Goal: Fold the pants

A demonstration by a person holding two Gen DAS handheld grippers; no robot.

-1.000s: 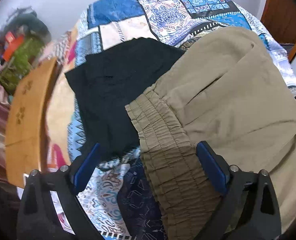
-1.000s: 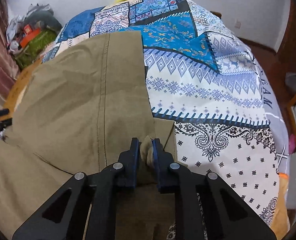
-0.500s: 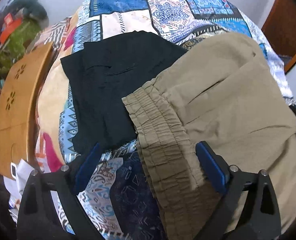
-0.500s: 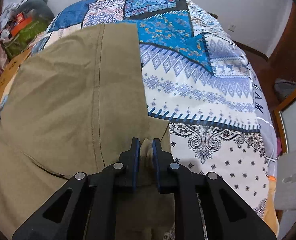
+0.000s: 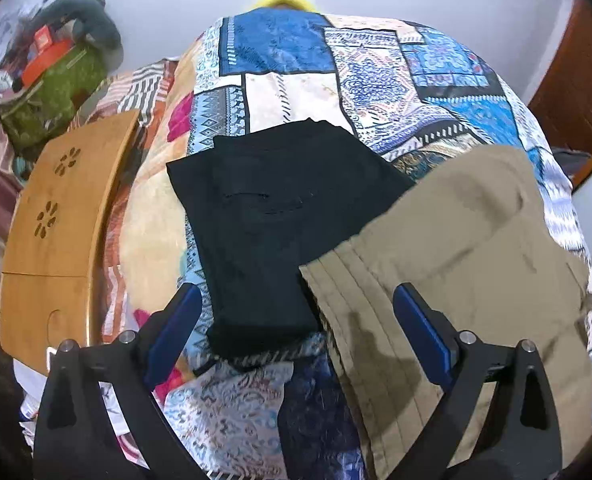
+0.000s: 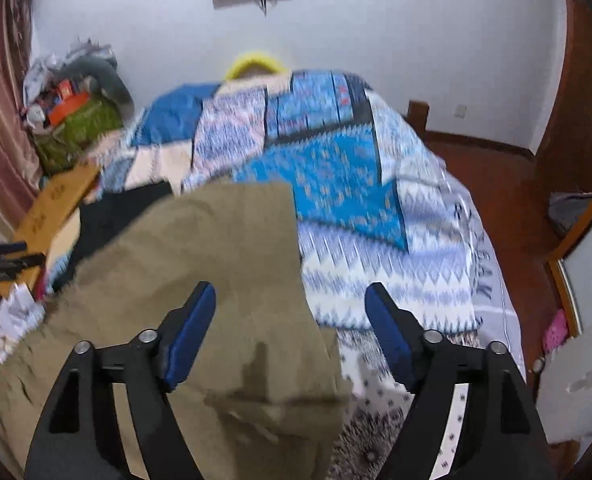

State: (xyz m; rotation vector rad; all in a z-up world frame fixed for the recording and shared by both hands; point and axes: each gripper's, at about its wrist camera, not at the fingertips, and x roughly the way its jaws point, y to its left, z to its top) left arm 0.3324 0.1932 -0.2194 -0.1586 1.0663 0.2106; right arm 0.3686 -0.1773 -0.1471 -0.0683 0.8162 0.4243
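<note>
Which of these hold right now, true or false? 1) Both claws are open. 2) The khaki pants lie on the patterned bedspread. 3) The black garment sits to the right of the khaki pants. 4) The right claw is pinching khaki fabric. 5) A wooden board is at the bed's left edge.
1) True: the left claw and the right claw both have their jaws spread wide.
2) True: the khaki cotton pants lie on the blue patchwork bedspread.
3) False: the folded black garment lies to their left.
4) False: nothing is pinched between its blue pads; the fabric lies below.
5) True: the curved light-brown wooden board is there.
</note>
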